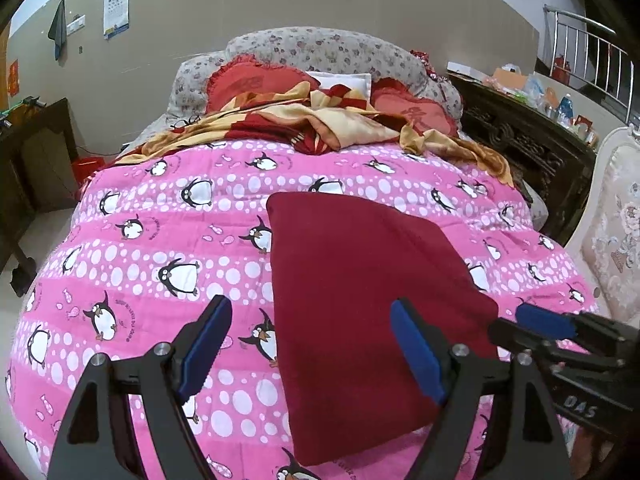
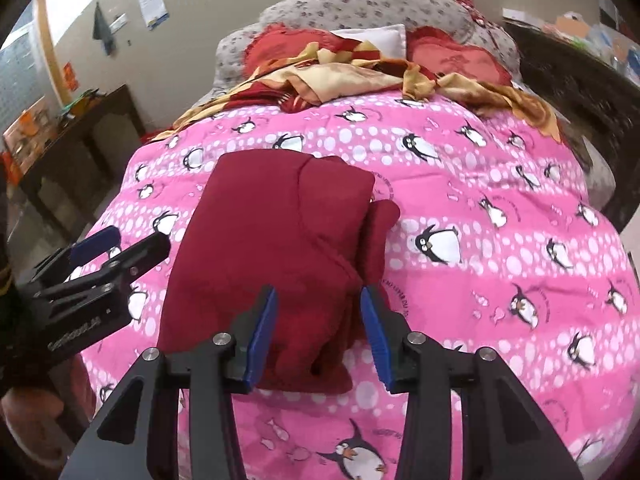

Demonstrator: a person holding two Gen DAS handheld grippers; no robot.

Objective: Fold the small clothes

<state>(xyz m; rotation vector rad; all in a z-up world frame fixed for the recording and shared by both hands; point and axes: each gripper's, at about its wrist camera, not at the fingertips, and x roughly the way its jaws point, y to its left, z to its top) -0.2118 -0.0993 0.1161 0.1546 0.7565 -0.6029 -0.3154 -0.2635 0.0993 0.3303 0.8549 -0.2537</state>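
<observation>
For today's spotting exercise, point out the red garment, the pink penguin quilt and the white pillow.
red garment (image 1: pixel 360 280): left wrist view, the middle of its flat folded top.
pink penguin quilt (image 1: pixel 132 264): left wrist view, a bare stretch left of the garment.
white pillow (image 2: pixel 380 38): right wrist view, its visible front face.

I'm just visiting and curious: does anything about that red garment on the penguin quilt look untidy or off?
Slightly. The dark red garment is folded, but a sleeve pokes out past its right edge onto the pink penguin quilt. Otherwise it lies flat.
</observation>
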